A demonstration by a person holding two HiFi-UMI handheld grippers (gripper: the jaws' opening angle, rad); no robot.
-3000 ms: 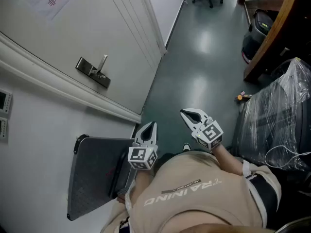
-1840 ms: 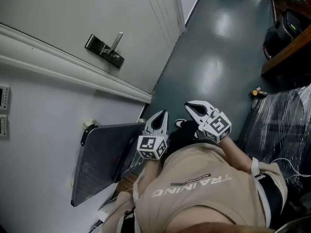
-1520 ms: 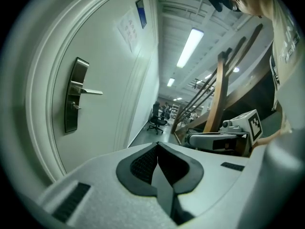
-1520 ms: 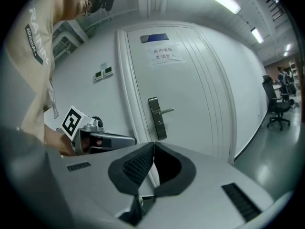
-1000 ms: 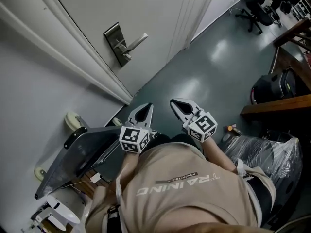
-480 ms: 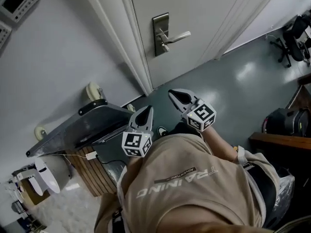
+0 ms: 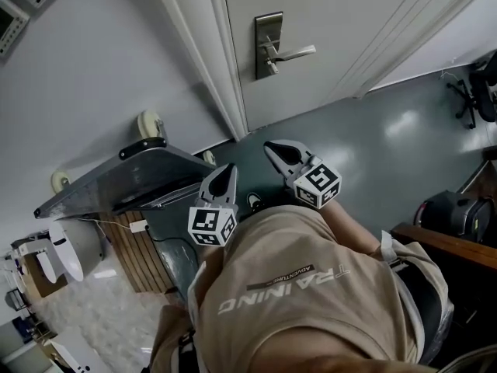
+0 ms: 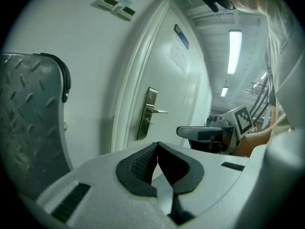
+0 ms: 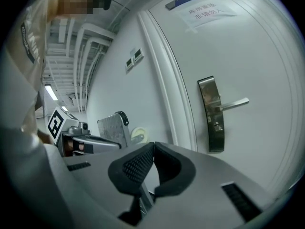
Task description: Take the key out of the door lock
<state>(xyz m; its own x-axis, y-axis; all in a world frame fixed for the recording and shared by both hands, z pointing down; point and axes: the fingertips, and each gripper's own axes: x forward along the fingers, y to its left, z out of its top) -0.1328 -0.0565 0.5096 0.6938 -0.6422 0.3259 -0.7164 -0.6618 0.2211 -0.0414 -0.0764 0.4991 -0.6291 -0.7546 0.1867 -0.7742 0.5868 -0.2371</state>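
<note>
The white door (image 7: 342,22) carries a metal lock plate (image 7: 269,43) with a lever handle (image 7: 296,53) pointing right. A small stub that may be the key (image 7: 271,68) sticks out of the plate below the handle; it is too small to be sure. My left gripper (image 7: 229,171) and right gripper (image 7: 273,148) are held close to the person's chest, well short of the door, both shut and empty. In the right gripper view the lock plate (image 9: 212,114) lies ahead to the right of my right gripper (image 9: 153,146). The left gripper view shows the lock plate (image 8: 148,113) above my left gripper (image 8: 157,146).
A grey platform trolley (image 7: 116,179) stands tipped on edge against the wall left of the door frame (image 7: 210,53), its wheel (image 7: 149,123) facing out. An office chair (image 7: 483,92) and a black bag (image 7: 446,208) sit at the right. A paper notice (image 9: 206,8) hangs on the door.
The head view has swung round, so the lock plate moved from the left to upper centre and stands upright. Both grippers stayed shut in front of the chest.
</note>
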